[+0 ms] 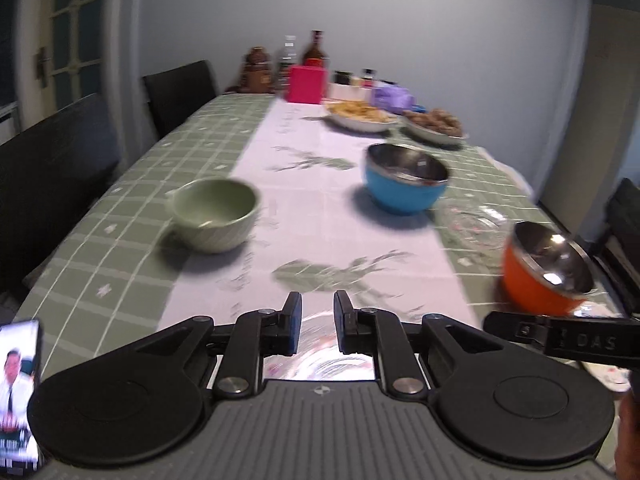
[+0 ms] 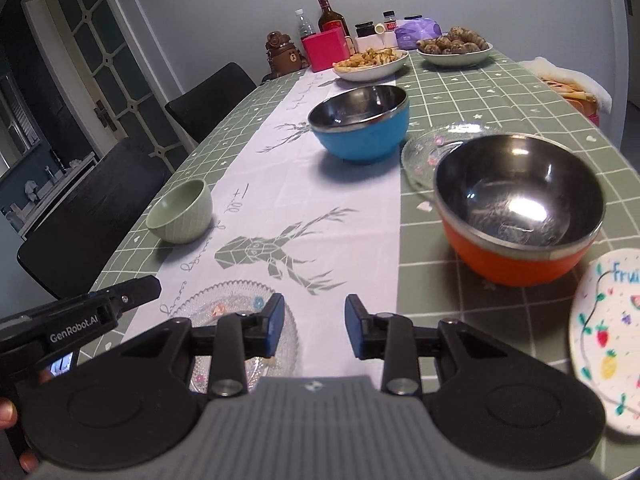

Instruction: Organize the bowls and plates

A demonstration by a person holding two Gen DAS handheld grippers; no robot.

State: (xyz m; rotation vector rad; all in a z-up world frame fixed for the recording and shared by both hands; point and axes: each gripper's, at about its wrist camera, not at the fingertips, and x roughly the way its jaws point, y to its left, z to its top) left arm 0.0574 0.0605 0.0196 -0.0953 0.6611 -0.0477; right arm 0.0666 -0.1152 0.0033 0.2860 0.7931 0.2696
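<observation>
A green ceramic bowl sits on the left of the table. A blue steel-lined bowl sits further back, an orange steel-lined bowl on the right. A clear glass plate lies at the near edge under my left gripper, which is open and empty. A second glass plate lies behind the orange bowl. A white fruit-print plate lies near right. My right gripper is open and empty above the runner.
Two dishes of food, a pink box, bottles and jars stand at the far end. Black chairs line the left side. A phone lies at the near left corner.
</observation>
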